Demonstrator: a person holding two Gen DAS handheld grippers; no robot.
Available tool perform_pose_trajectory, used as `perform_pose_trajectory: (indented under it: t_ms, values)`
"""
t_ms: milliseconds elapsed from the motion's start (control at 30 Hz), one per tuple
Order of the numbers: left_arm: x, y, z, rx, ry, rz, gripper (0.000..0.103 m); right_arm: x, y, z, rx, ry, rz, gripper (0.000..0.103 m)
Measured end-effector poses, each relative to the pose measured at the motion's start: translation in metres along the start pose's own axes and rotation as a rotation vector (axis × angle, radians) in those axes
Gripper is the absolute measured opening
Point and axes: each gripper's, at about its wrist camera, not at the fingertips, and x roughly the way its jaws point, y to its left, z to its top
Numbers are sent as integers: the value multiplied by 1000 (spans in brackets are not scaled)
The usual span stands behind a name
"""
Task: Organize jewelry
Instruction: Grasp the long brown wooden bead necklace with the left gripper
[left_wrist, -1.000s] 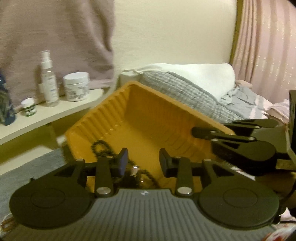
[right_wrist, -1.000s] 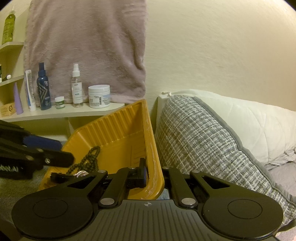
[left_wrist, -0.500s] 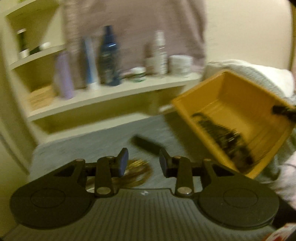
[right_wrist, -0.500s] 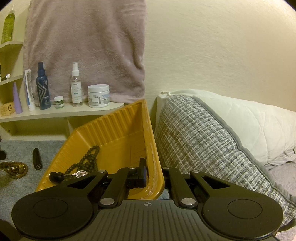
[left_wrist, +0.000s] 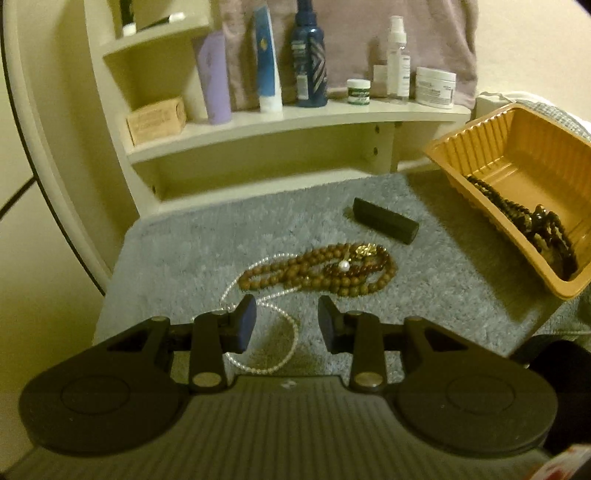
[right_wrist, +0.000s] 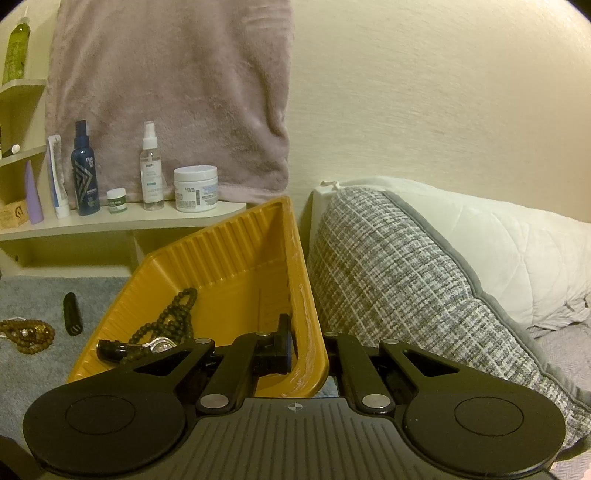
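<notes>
My left gripper (left_wrist: 286, 323) hangs with its jaws wide apart and nothing between them, just above the grey rug (left_wrist: 177, 251); a second ago it was reaching into the yellow tray (left_wrist: 476, 133) beside my other gripper, and it has since swung away to the loose jewelry. Directly under and between its fingers lies a loop of the thin pearl strand (left_wrist: 291, 332), and just ahead of the tips sits the pile of brown wooden beads (left_wrist: 317, 273), tangled with something gold and a single white pearl; I cannot tell how many separate pieces make up the pile. A little farther ahead and to the right lies a small black case (left_wrist: 384, 220), and well off to the right the tray leans tilted with a dark bead necklace (left_wrist: 524, 218) already inside. My right gripper (right_wrist: 308, 345) is closed on the tray's near wall, one finger inside and one outside, holding it tipped up against the grey checked pillow (right_wrist: 399, 280), unmoved from before. In that view the dark necklace rests against the tray's lower side next to a small silvery piece I cannot identify. So one item looks stored, and I judge the next step is closing on the pearl strand or wooden beads and carrying them over.
</notes>
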Motion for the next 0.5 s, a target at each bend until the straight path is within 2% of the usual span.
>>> perform_pose_trajectory:
  t_ms: [233, 500]
  values:
    - [13, 2, 0, -50, 6, -18, 33, 1, -1, 0, -2, 3, -3, 5]
    - [31, 4, 19, -127, 6, -29, 28, 2, 1, 0, -10, 4, -7, 5]
